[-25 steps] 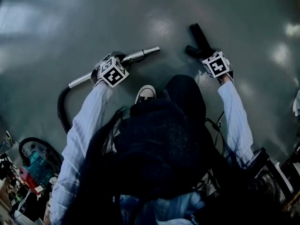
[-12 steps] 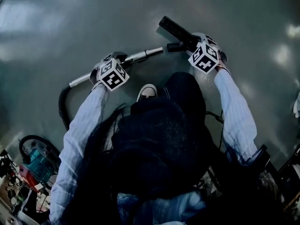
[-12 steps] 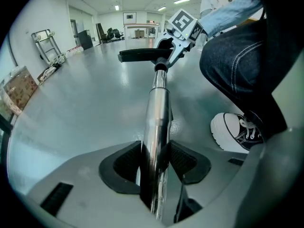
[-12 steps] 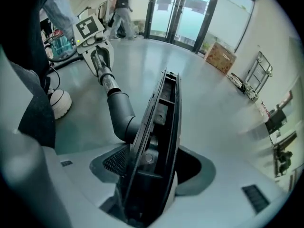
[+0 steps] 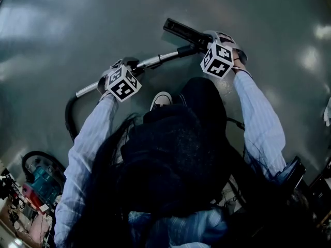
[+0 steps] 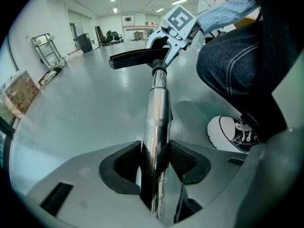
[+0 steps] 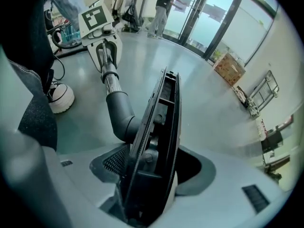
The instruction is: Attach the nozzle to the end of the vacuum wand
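The right tongs [image 5: 200,42] are pinching the black nozzle [image 5: 181,31] across its flat head, and they are now bringing its grey elbow neck up against the free end of the chrome wand [image 5: 155,61]. A second ago the nozzle was lying on the floor [image 5: 103,14], well off to the right of that wand tip. Half a second ago it was hanging raised and rolled over, with the neck just short of the tip. The gap between the two is now gone. In the right gripper view the neck is running from the pinched head straight out ahead of the right tongs [image 7: 147,175] onto the tube. Whether it is fully seated, I cannot tell. The left tongs [image 6: 154,163] are pinching the wand [image 6: 156,113] between their pads. Their jaws have just been closing a little on it, and they are holding it in about the same place as before, with the hose [image 5: 67,118] trailing away behind them. By the look of it the task is reaching the push-on stage: both parts are lining up end to end between the two pairs of tongs.
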{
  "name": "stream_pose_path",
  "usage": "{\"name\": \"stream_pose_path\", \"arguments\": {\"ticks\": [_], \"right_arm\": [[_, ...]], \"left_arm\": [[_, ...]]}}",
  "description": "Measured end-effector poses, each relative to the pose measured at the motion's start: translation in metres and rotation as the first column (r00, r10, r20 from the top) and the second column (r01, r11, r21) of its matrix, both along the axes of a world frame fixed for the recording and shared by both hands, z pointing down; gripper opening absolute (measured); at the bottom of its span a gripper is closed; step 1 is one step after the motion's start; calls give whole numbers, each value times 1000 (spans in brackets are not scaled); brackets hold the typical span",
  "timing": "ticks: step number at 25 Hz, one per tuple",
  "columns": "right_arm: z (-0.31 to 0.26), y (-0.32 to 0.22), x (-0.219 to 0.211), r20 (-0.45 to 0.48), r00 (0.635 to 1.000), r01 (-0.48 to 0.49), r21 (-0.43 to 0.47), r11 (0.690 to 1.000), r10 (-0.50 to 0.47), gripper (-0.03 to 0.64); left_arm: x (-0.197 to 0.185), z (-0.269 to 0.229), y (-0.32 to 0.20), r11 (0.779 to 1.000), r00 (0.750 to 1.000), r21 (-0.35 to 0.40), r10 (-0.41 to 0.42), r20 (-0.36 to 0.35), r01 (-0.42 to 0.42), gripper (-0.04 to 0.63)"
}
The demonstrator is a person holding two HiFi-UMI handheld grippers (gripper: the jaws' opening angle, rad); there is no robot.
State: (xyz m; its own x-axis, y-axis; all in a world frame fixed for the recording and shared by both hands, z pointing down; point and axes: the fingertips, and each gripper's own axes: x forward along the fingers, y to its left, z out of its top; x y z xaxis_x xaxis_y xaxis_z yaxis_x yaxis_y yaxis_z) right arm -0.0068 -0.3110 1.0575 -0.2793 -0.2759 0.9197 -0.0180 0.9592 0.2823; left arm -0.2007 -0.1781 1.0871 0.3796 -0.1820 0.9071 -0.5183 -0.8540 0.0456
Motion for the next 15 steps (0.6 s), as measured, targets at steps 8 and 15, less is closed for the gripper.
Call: {"name": "stream_pose_path", "arguments": {"ticks": [8,15], "right_arm": [[-4,7,5,-9,1000,12,14,1000,-12,285],[-14,4,-1,-4,1000,3,30,1000,-3,285]], "left_arm": [[6,-8,1,1000,1000,18,1,2,-1,179],[2,-9,-1,1000,1000,20,-1,19,1,179]]}}
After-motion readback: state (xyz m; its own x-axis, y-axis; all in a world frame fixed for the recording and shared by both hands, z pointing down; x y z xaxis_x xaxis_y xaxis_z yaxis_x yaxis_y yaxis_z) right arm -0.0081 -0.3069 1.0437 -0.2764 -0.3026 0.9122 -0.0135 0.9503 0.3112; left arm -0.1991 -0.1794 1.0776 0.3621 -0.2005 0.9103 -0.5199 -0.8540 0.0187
